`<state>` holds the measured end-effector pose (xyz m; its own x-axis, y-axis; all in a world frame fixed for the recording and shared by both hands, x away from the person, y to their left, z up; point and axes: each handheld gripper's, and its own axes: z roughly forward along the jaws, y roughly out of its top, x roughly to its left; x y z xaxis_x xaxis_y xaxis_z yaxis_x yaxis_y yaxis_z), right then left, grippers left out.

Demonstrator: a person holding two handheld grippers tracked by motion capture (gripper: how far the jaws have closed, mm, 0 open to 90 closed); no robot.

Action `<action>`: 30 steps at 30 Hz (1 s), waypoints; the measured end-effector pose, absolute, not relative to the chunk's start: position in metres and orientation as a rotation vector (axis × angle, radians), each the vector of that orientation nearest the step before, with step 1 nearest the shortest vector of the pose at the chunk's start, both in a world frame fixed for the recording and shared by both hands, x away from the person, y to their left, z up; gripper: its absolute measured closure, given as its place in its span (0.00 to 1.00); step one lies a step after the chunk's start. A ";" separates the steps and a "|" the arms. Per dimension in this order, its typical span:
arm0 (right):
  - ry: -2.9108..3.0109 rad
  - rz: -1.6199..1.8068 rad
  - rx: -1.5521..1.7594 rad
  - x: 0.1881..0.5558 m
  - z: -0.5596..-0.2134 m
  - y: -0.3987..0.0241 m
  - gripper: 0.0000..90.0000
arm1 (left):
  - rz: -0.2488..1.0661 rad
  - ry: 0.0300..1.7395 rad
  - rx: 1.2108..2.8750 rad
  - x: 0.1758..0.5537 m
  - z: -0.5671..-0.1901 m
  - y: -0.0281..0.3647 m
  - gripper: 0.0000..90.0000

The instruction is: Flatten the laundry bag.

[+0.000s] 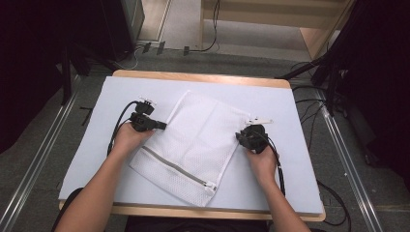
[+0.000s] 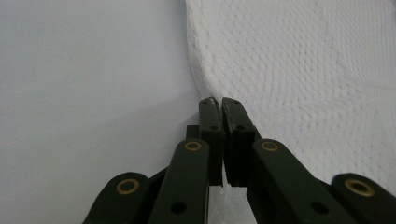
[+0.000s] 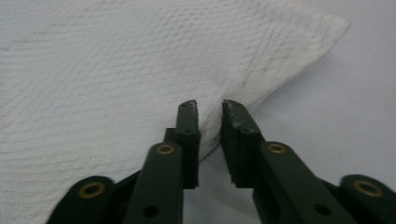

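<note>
- White mesh laundry bag (image 1: 193, 145) lay flat and skewed on the white table cover (image 1: 290, 104), near the middle; zipper (image 1: 175, 167) ran along the bag's end nearest the person.
- Left gripper (image 1: 162, 125) sat at the bag's left edge, right gripper (image 1: 238, 137) at the bag's right edge, one hand behind each.
- High view showed the whole bag, both forearms and the cables; too small there to read the jaws.
- Left gripper view: left gripper (image 2: 218, 103) had its jaws pressed together, bag's edge (image 2: 205, 86) pinched between the tips; bare cover to the left of the bag.
- Right gripper view: right gripper (image 3: 208, 108) had its jaws a narrow gap apart, bag's edge (image 3: 210, 126) in the gap; couldn't tell if the pads pressed the mesh.
- Same view showed a bag corner (image 3: 334, 23) beyond the jaws, lifted a little with shadow under it.
</note>
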<state>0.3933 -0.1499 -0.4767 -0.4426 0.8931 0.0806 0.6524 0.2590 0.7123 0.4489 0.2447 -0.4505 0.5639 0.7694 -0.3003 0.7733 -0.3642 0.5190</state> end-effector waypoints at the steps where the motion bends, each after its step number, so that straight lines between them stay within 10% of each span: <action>1: 2.206 1.007 1.415 0.394 -0.477 -0.151 0.97 | -0.011 1.229 2.174 0.449 -0.451 0.245 0.99; 30: 2.312 1.103 1.416 0.453 -0.456 -0.136 1.00 | 0.028 1.261 2.034 0.408 -0.443 0.273 0.98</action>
